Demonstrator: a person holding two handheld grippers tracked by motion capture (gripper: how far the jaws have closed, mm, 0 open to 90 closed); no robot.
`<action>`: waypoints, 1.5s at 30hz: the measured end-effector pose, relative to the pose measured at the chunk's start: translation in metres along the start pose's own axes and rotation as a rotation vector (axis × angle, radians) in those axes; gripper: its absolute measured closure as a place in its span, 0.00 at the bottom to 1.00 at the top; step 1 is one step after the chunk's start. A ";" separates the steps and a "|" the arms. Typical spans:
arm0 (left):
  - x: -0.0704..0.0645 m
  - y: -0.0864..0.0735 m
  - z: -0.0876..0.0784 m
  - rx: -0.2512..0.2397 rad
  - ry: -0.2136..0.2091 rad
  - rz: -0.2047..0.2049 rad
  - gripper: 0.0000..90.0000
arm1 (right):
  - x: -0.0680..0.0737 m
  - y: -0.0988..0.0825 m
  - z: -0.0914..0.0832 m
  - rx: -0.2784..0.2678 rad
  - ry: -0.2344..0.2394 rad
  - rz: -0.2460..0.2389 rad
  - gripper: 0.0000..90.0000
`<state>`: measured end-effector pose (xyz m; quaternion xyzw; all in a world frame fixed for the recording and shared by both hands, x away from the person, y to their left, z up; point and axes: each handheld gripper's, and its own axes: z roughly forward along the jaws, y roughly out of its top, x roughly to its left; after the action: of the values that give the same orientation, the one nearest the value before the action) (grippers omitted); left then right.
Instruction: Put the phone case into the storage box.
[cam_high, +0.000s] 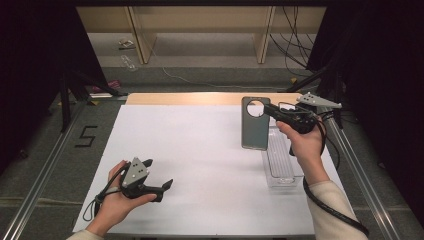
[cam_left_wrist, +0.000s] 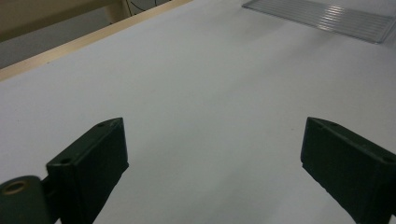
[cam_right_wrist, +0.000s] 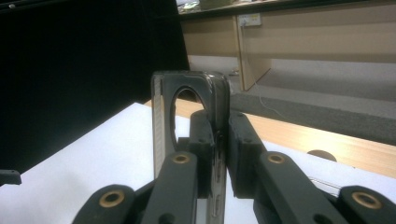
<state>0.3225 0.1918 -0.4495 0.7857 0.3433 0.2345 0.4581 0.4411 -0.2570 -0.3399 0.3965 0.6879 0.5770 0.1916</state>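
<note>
grey phone case hangs upright, long axis vertical, pinched tight at its top edge by right gripper above clear tray; left gripper wide open, empty, well apart.

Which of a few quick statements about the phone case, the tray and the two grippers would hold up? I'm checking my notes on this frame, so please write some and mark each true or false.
1. The right gripper is shut on the phone case. True.
2. The phone case lies flat inside the clear tray. False: it is held upright above the table, beside the tray.
3. The left gripper is open with nothing between its fingers. True.
4. The left gripper holds the clear tray. False: the tray rests on the white table, apart from it.
5. The phone case has a round cut-out near its top. True.
</note>
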 end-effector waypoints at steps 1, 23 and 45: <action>0.000 0.000 0.000 -0.001 0.000 -0.001 0.08 | 0.000 0.000 0.000 0.001 0.000 -0.001 0.91; 0.000 -0.001 -0.003 -0.005 0.007 -0.002 0.08 | -0.006 0.006 -0.004 -0.009 -0.020 -0.015 0.91; 0.002 -0.002 -0.004 -0.012 0.016 -0.005 0.08 | -0.020 0.008 -0.013 -0.023 -0.058 0.001 0.91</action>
<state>0.3201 0.1961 -0.4487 0.7802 0.3476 0.2415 0.4605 0.4463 -0.2805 -0.3331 0.4109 0.6753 0.5732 0.2156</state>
